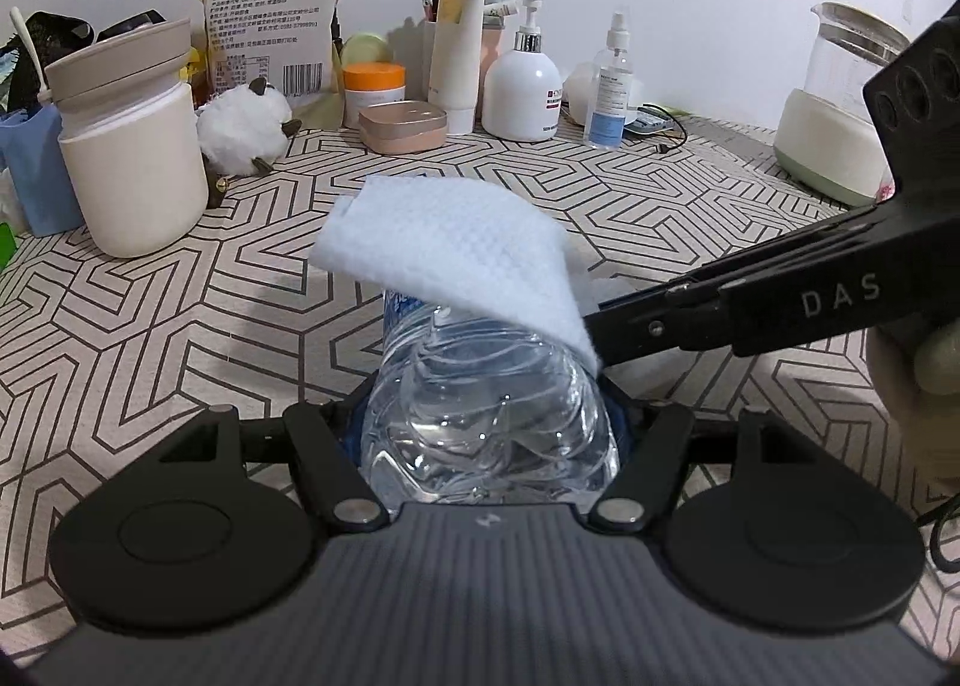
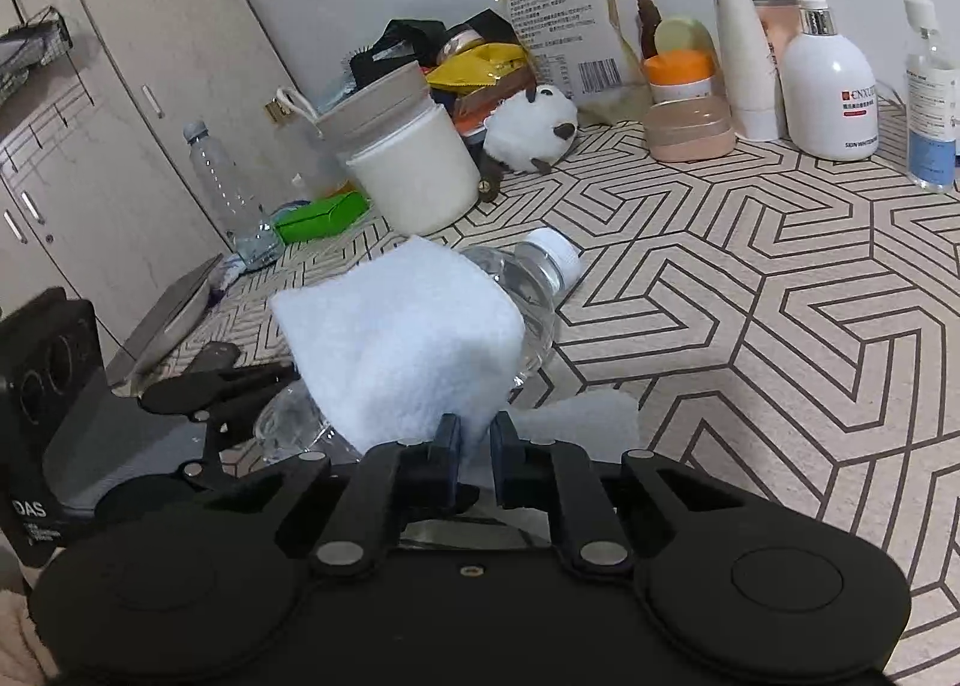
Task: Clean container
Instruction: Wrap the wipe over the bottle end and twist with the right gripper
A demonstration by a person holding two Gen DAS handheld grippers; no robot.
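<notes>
**Plastic water bottle gripped and wiped above the worktop**

Plastic water bottle (image 1: pixel 489 422) lying nearly level, base toward the left wrist camera, white cap (image 2: pixel 555 247) pointing away over the patterned worktop (image 1: pixel 180 338). Clamped around its lower body by the left hand-held gripper (image 1: pixel 489 434), jaws spread wide to fit the bottle and pressing on both sides. Draped over the upper side of the bottle: a folded white cloth (image 1: pixel 456 254), hiding much of the blue label.

Further right, the right hand-held gripper (image 2: pixel 475 446), jaws almost closed, pinching an edge of the white cloth (image 2: pixel 402 350) between its blue pads, with the cloth lying against the bottle. In the left wrist view the same gripper reaches in from the right edge, its tip meeting the cloth at the bottle's side.

Along the back of the worktop, left to right: cream jar (image 1: pixel 132 170) with a taupe lid, plush sheep (image 1: pixel 246 128), printed food pouch (image 1: pixel 270 8), orange-lidded pot (image 1: pixel 373 89), pink case (image 1: pixel 403 127), white tube (image 1: pixel 459 38), white pump bottle (image 1: pixel 522 92), clear spray bottle (image 1: pixel 611 86), glass kettle (image 1: pixel 840 104).
</notes>
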